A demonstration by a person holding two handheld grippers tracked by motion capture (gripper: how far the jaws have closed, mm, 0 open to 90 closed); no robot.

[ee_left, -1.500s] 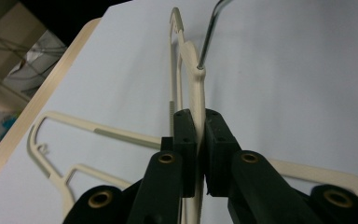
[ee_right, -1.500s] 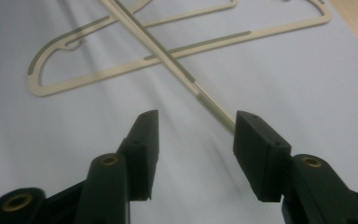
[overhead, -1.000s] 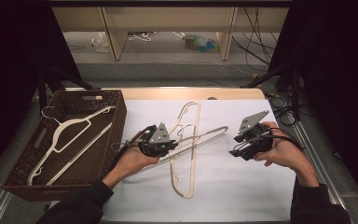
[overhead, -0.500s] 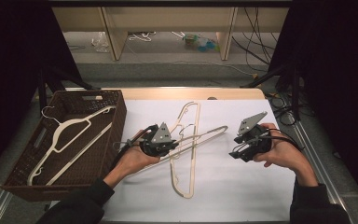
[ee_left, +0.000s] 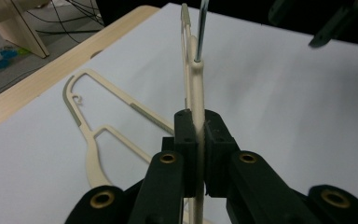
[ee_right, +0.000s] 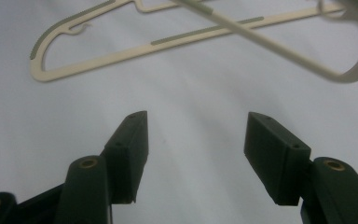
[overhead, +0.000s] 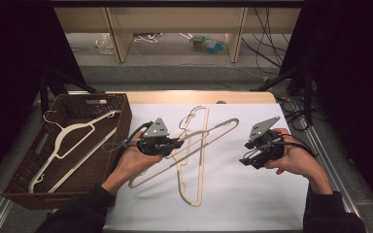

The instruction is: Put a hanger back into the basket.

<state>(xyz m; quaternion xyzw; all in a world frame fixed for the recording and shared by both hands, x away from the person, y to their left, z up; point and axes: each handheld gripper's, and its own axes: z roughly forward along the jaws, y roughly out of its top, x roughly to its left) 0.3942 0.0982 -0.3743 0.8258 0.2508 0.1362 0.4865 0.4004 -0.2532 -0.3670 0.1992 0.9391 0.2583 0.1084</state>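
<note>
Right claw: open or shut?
Open. The right claw shows a wide gap between its jaws, with nothing between them and bare white table beyond.

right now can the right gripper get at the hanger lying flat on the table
Probably yes: the right gripper is open and holds nothing, and bare white table lies between it and the flat hanger. The lifted hanger crosses above.

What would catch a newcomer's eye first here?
Two cream hangers crossed mid-table: the left claw is shut on the raised hanger, which slants over the flat hanger on the white sheet. The right claw hovers open at the right, holding nothing. A third hanger lies in the basket at left.
</note>
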